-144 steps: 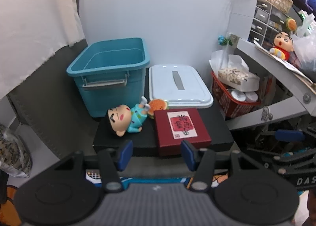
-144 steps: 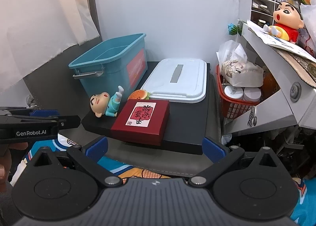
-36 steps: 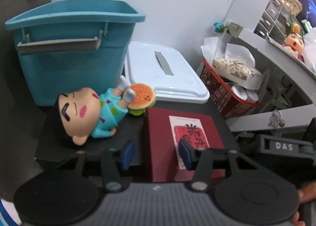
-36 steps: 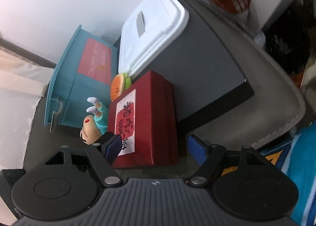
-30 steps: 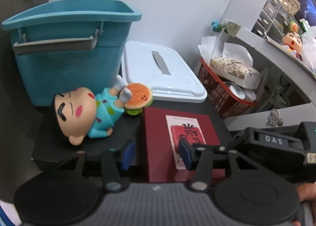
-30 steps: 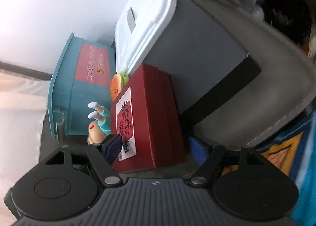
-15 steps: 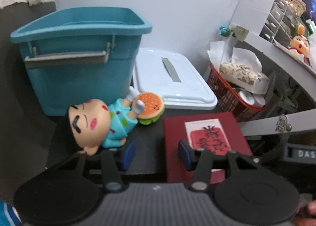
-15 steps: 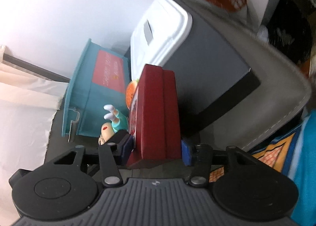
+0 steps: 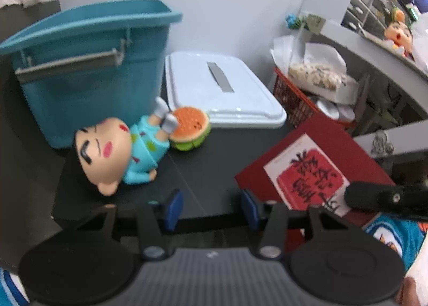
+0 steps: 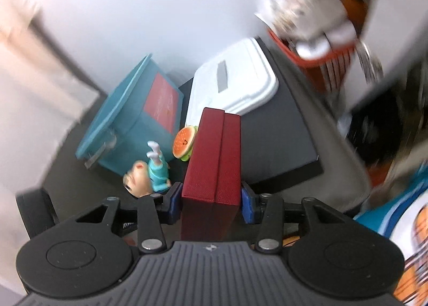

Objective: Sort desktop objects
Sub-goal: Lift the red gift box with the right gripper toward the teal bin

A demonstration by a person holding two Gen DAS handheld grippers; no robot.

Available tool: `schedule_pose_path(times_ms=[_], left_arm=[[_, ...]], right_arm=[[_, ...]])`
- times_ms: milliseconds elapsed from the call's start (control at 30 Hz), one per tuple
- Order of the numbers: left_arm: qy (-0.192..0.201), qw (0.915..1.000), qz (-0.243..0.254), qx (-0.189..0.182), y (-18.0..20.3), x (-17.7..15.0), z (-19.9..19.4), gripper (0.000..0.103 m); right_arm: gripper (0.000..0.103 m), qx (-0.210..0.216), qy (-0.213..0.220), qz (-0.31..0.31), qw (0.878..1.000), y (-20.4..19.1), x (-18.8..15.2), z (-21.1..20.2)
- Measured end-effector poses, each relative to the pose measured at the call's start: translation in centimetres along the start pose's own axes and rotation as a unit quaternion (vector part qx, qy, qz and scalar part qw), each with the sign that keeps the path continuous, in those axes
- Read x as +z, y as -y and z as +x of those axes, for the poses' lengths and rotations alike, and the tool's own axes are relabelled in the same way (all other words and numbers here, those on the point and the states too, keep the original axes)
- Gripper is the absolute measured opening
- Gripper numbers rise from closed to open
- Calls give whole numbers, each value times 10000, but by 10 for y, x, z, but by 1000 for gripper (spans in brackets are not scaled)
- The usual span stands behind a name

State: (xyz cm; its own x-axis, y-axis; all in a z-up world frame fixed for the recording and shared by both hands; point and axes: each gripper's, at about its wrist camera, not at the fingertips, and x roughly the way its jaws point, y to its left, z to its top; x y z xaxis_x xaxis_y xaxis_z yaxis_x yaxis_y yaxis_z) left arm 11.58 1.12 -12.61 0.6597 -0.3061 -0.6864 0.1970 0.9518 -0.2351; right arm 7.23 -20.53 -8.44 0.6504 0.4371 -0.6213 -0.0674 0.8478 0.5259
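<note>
Dark red square gift box (image 10: pixel 214 156) with a red-and-white label, shown clamped edge-on between the blue pads of the right gripper (image 10: pixel 211 203), lifted clear and tilted above the black desk pad (image 9: pixel 214 172), near the open teal plastic bin (image 9: pixel 88 65). The left gripper (image 9: pixel 211 205) hangs low over the pad's front edge with its jaws apart and nothing between them. Held only at one end, the box could pivot or slip and fall onto the cartoon boy figurine (image 9: pixel 117 156) or the toy hamburger (image 9: pixel 190 129) lying beside the bin; it might also catch the bin's rim.
</note>
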Motion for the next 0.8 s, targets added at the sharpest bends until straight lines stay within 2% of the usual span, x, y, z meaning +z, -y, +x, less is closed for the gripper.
schedule_pose_path(times_ms=[167, 300, 800], left_arm=[[-31, 10000, -64, 12, -5, -1, 4, 50], [-11, 10000, -43, 17, -6, -1, 5, 50], [39, 9998, -134, -148, -7, 3, 3, 50]], right_arm=[[48, -135, 1, -506, 9986, -8, 0, 0], [49, 35, -162, -486, 9987, -12, -1, 12], [46, -75, -243, -831, 9962, -17, 3, 31]])
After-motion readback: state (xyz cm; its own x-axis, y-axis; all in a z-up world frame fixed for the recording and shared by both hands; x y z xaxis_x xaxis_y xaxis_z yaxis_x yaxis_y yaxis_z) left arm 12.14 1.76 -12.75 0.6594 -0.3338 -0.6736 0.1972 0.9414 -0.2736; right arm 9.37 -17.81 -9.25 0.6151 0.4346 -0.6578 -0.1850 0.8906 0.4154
